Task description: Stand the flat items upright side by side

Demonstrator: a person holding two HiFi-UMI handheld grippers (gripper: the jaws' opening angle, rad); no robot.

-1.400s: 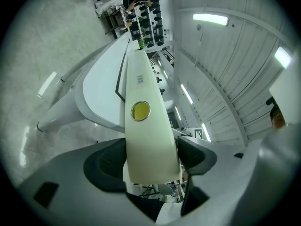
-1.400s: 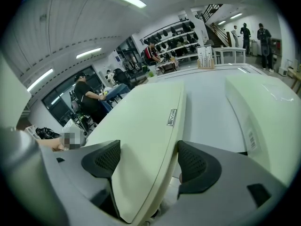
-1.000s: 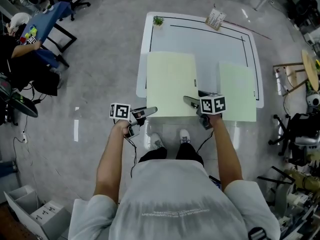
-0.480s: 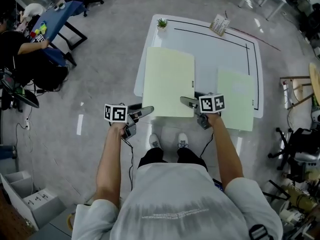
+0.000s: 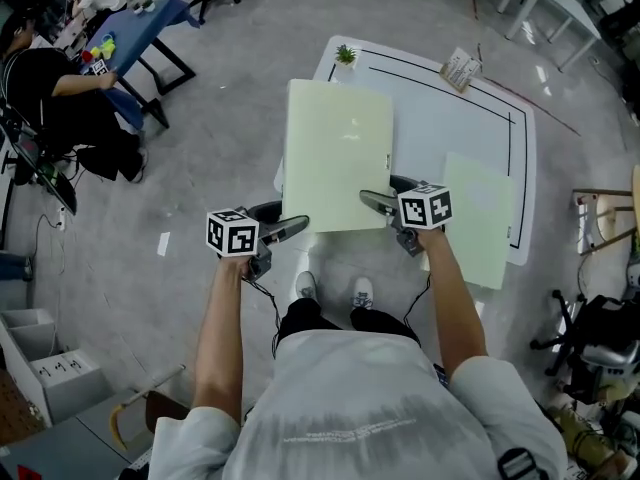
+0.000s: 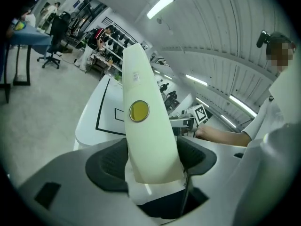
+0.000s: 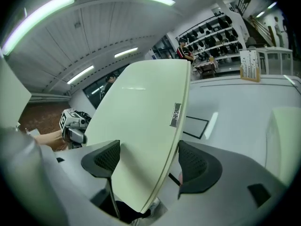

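A pale green binder (image 5: pixel 338 153) is held up off the white table (image 5: pixel 440 108), tilted, by its near edge. My left gripper (image 5: pixel 290 228) is shut on its near left corner. In the left gripper view the spine (image 6: pixel 146 126) with a yellow ring hole stands between the pads. My right gripper (image 5: pixel 375 203) is shut on the near right corner, and the cover (image 7: pixel 141 126) fills the gap between its pads. A second pale green binder (image 5: pixel 478 218) lies flat on the table's right side, to the right of my right gripper.
A small potted plant (image 5: pixel 345 55) and a card stand (image 5: pixel 461 69) sit at the table's far edge. A seated person (image 5: pixel 60 78) at a blue table (image 5: pixel 130 38) is far left. Boxes (image 5: pixel 50 378) stand on the floor at lower left.
The left binder has come up off the table with both grippers on its near corners. Both hands have risen and rolled a little. The right binder has not moved.
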